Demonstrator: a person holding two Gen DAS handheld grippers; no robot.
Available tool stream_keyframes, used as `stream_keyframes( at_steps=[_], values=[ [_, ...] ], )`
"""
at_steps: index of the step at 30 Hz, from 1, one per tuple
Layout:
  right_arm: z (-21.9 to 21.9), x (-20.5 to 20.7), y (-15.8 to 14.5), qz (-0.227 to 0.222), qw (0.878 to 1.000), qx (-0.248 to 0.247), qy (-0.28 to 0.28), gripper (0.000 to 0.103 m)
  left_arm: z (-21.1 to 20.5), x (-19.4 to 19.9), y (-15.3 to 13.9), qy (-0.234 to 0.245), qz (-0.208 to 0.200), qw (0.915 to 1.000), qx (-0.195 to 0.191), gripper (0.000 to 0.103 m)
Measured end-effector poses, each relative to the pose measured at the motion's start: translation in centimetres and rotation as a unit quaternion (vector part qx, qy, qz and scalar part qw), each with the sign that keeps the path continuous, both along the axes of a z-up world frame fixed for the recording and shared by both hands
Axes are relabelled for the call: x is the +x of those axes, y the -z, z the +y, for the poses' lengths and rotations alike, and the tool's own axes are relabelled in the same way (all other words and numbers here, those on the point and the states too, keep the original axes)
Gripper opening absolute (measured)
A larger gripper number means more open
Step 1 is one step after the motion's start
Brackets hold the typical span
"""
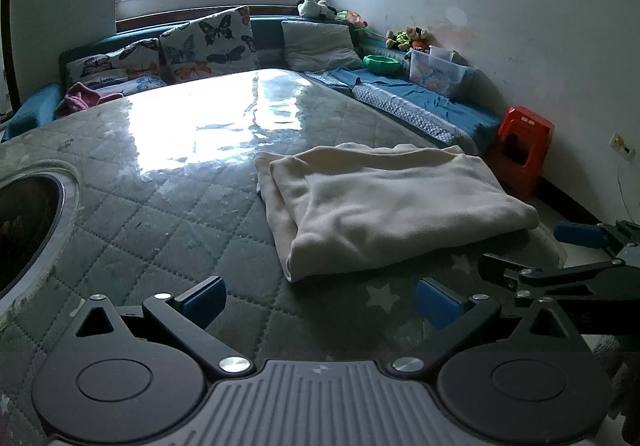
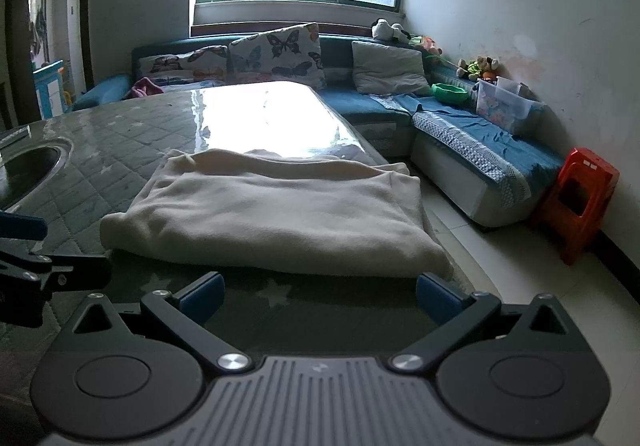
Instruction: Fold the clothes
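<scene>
A cream garment (image 1: 384, 206) lies folded into a thick rectangle on the quilted grey table (image 1: 160, 214). It also shows in the right wrist view (image 2: 280, 214), near the table's right edge. My left gripper (image 1: 320, 302) is open and empty, just in front of the garment's near left corner. My right gripper (image 2: 320, 298) is open and empty, right in front of the garment's near edge. The right gripper shows in the left wrist view (image 1: 576, 246) at the right. One blue pad of the left gripper (image 2: 20, 226) shows at the left of the right wrist view.
A round hole with a metal rim (image 1: 36, 222) sits in the table at the left. A blue corner sofa (image 2: 460, 126) with butterfly cushions (image 2: 276, 54), toys and a plastic box (image 2: 504, 106) runs behind and to the right. A red stool (image 2: 576, 198) stands on the tiled floor.
</scene>
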State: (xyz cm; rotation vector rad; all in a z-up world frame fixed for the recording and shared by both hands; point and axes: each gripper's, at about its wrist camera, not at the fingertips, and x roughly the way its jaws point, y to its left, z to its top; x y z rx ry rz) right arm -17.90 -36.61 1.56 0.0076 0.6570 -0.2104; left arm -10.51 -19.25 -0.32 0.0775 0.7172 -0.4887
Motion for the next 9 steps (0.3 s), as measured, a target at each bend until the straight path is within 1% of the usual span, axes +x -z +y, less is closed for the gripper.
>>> stream_keyframes(
  at_steps=[9],
  values=[
    [0.09,-0.4,-0.3,-0.005,1.0,0.005,-0.002,0.103,-0.16,-0.35,-0.04,0.0,-0.006,1.0,0.004,0.103]
  ],
)
